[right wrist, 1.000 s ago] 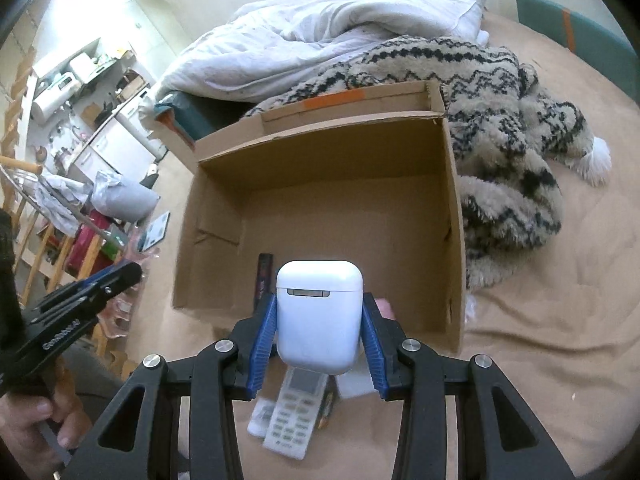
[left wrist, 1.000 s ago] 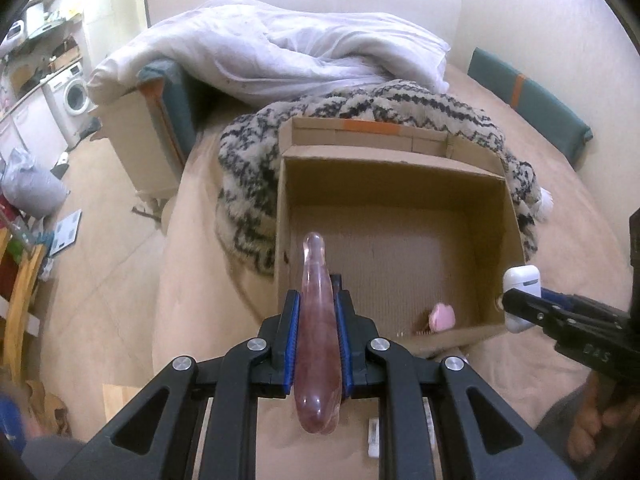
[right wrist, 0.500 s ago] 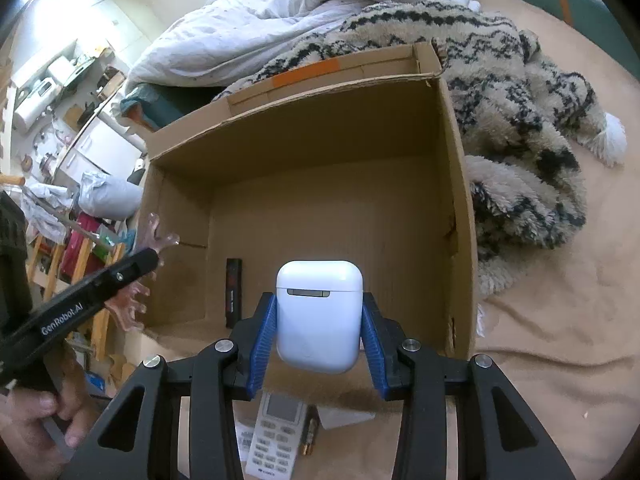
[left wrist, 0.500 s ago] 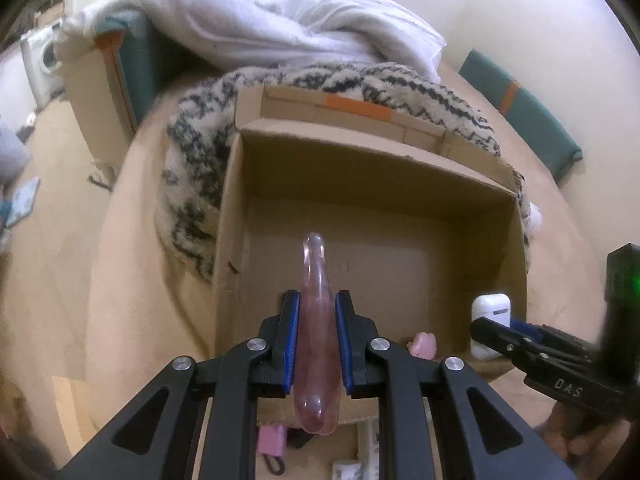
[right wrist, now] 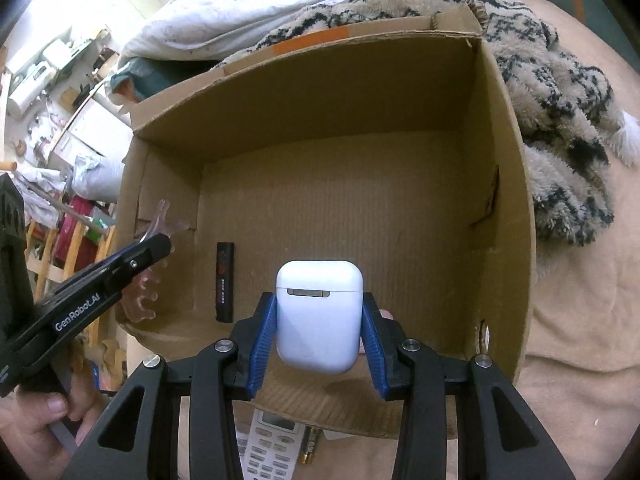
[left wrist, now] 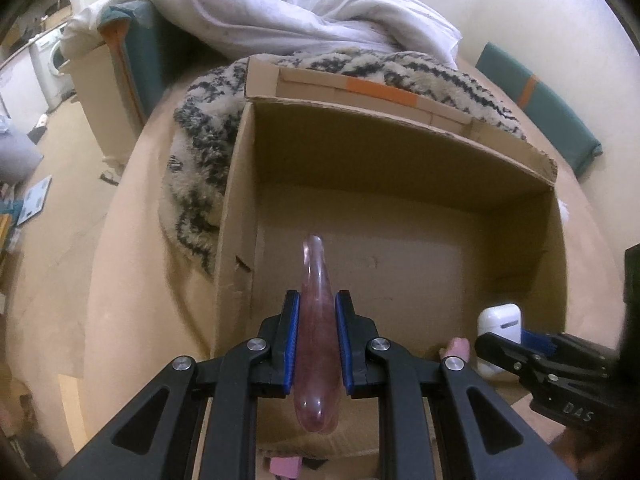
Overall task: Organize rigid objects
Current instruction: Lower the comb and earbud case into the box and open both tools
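Note:
An open cardboard box (left wrist: 400,152) (right wrist: 508,184) lies on the tan bed. My left gripper (left wrist: 317,308) is shut on a clear pink hair claw clip (left wrist: 316,340) and holds it over the box's near left part; the clip also shows in the right wrist view (right wrist: 150,280). My right gripper (right wrist: 319,320) is shut on a white earbud case (right wrist: 319,316) and holds it over the box's near edge; the case also shows in the left wrist view (left wrist: 500,320). A black stick-shaped item (right wrist: 225,282) lies on the box floor at the left. A small pink object (left wrist: 456,347) sits by the near wall.
A black-and-cream fuzzy blanket (right wrist: 560,112) and a white duvet (left wrist: 300,12) lie behind and beside the box. A white remote (right wrist: 272,452) and a small brass item (right wrist: 310,444) lie in front of the box. A pink item (left wrist: 285,468) lies below my left gripper.
Both grippers have moved forward over the box with their objects still held. The box now fills much more of both views.

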Demonstrator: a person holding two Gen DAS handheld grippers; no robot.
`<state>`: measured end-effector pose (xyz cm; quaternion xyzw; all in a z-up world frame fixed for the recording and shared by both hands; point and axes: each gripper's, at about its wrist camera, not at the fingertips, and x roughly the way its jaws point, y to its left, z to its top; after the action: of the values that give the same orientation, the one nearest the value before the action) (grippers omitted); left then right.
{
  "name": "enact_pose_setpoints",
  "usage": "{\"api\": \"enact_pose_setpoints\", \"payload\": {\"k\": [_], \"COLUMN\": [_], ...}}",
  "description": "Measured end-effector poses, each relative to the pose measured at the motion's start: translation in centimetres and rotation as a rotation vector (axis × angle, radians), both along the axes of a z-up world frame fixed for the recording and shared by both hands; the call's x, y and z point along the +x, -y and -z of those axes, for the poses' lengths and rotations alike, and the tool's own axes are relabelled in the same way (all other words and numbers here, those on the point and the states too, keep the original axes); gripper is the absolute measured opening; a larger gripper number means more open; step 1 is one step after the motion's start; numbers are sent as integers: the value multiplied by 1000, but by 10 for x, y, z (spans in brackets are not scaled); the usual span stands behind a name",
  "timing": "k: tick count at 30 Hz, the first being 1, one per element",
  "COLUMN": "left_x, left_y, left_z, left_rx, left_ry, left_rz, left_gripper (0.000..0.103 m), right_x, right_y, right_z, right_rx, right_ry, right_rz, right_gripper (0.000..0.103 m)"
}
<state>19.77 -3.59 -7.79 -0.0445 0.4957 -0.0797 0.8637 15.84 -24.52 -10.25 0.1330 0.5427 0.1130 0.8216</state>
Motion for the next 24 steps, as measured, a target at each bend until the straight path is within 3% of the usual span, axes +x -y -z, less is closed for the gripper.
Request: {"api": "enact_pose_setpoints", "payload": {"k": [13, 14, 17, 18, 19, 21, 24], "left_x": [-5, -4, -5, -6, -7, -8, -11], "left_y": [7, 7, 9, 10, 11, 12, 14], "left_z": [0, 0, 1, 1, 1, -1, -6], "left_rx": [105, 103, 98, 99, 99, 92, 93], "left_ry": [58, 50, 31, 28, 28, 40, 63], "left_rz": [3, 6, 18, 21, 24, 23, 23], "left_gripper": [16, 16, 20, 27, 40, 54, 59], "right_x": [3, 2, 0, -1, -1, -2, -2], "right_y": [-7, -8, -6, -5, -5, -3, -1], "right_z": [1, -1, -7, -9, -11, -14, -17], "right_rx": [-21, -13, 3, 11, 16, 27, 43], "right_ry": [5, 12, 40, 51, 58, 72, 81], "right_rz": [-11, -10, -2, 0, 0, 4, 12], "right_gripper": [43, 46, 69, 70, 71, 80, 86]}}
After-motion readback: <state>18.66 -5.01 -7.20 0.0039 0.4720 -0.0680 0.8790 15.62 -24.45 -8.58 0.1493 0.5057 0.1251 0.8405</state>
